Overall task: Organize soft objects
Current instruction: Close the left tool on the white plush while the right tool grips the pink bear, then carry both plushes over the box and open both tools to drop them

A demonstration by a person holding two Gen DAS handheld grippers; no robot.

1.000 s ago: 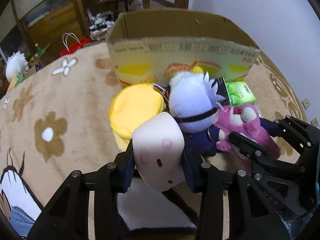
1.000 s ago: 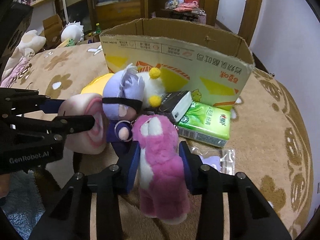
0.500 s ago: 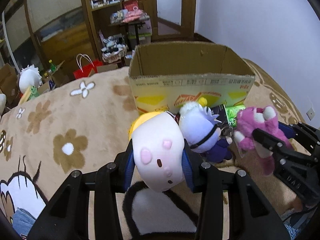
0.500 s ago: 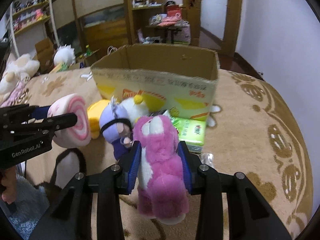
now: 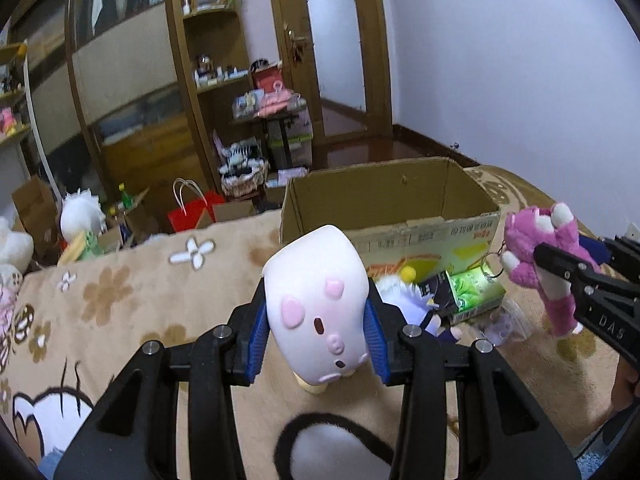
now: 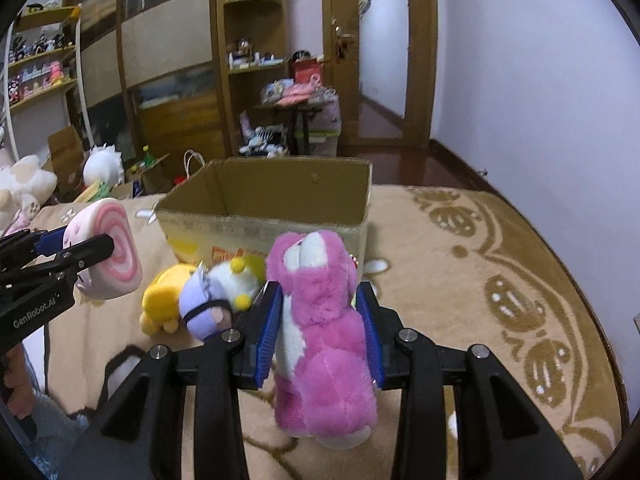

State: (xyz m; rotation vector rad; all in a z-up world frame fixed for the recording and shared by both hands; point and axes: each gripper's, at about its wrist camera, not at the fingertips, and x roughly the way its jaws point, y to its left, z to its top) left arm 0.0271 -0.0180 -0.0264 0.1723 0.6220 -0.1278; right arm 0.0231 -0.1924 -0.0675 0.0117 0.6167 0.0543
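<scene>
The left claw (image 6: 86, 250) carries the lettering "GenRobot.AI" on its side, and the right claw (image 5: 560, 264) shows "DAS" in the left wrist view. The print along the rim of the cardboard box (image 6: 264, 200) is too blurred to read.

The left claw (image 5: 316, 316) is clamped on a pale pink roll-shaped plush (image 5: 318, 300), its swirl end (image 6: 120, 256) facing the right wrist camera. The right claw (image 6: 320, 320) is clamped on a pink bear plush (image 6: 320, 340). Compared with a second ago, both toys have been lifted clear of the pile and now hang in the air in front of the box, whose open top is visible from above.

Left behind against the box front lie a yellow plush (image 6: 160, 304), a purple-haired doll (image 6: 204, 308), a white plush with yellow pompoms (image 6: 236, 280), and a green tissue pack (image 5: 472, 288).

Everything rests on a tan blanket (image 6: 460, 280) with brown flowers and scrolls, which seems to cover a bed. Beyond it stand wooden shelving (image 6: 248, 52), a wooden door (image 5: 332, 48), a white wall (image 5: 500, 60) and a red bag (image 5: 192, 212).
</scene>
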